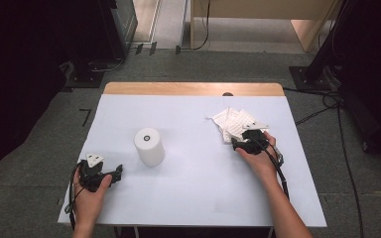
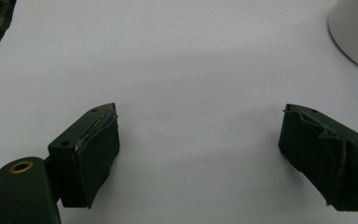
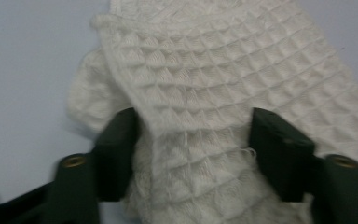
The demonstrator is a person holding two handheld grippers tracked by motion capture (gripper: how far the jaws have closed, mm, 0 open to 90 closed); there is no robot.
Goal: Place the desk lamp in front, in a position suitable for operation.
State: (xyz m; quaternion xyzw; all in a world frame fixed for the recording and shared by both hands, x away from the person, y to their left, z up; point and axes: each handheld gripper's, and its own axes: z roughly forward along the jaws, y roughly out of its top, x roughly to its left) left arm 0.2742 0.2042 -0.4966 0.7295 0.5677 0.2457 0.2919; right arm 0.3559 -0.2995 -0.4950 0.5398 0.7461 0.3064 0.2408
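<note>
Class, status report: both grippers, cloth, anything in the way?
Left gripper open, idle. Right gripper open astride white waffle cloth. White cylinder apart, not obstructing.

Background clutter around the work surface

White rectangular tabletop (image 1: 193,193) with a light wooden strip (image 1: 178,89) along its far edge, standing on grey carpet floor (image 1: 218,64); black cables (image 1: 349,163) trail right, a black L-shaped floor mark (image 1: 86,116) left (tape, probably), pale wooden furniture (image 1: 258,10) behind.

Left tool (image 2: 199,154) gapes wide, low; right tool (image 3: 193,154) seemingly half-open, forearm reaching forward.
</note>
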